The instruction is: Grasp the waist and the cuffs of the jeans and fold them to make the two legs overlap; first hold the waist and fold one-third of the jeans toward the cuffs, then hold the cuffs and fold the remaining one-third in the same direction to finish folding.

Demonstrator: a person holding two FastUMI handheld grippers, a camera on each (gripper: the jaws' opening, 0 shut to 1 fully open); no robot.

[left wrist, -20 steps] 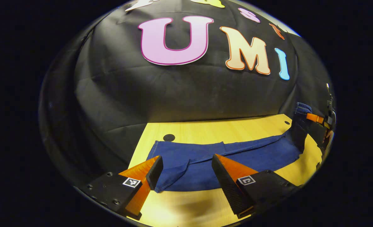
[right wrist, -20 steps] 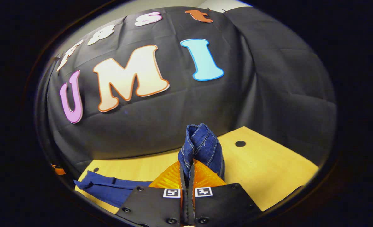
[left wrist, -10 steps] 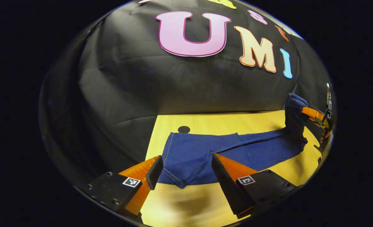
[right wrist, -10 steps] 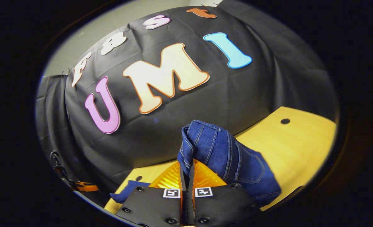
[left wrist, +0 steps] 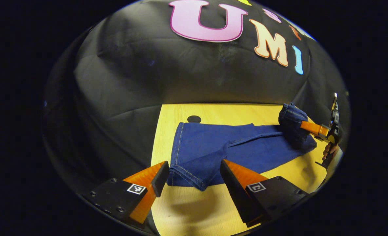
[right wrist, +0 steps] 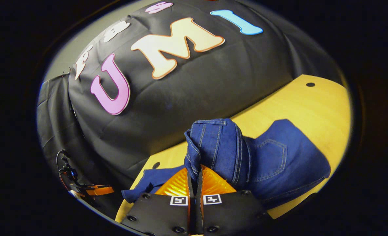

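Observation:
Dark blue jeans [left wrist: 233, 147] lie lengthwise on the wooden table [left wrist: 246, 109]. Their cuffs [left wrist: 187, 175] rest between the fingers of my left gripper [left wrist: 194, 170], which stands open just above them without touching. At the far right of the left gripper view, my right gripper [left wrist: 307, 127] holds the bunched waist [left wrist: 290, 119] lifted off the table. In the right gripper view, my right gripper [right wrist: 194, 172] is shut on the waistband [right wrist: 210, 144]. The seat with a back pocket [right wrist: 279, 157] hangs to the right of it. The left gripper [right wrist: 93, 190] shows at the far left.
The table [right wrist: 312, 108] has a small dark hole [left wrist: 194, 118] near the cuffs and another hole [right wrist: 310, 84] at its far corner. Black cloth walls stand close behind the table. A hand [left wrist: 330, 150] holds the right gripper near the table's edge.
The right gripper has swung the waist over, so more of the seat and pocket shows. The left gripper has tipped down closer over the cuffs, still open.

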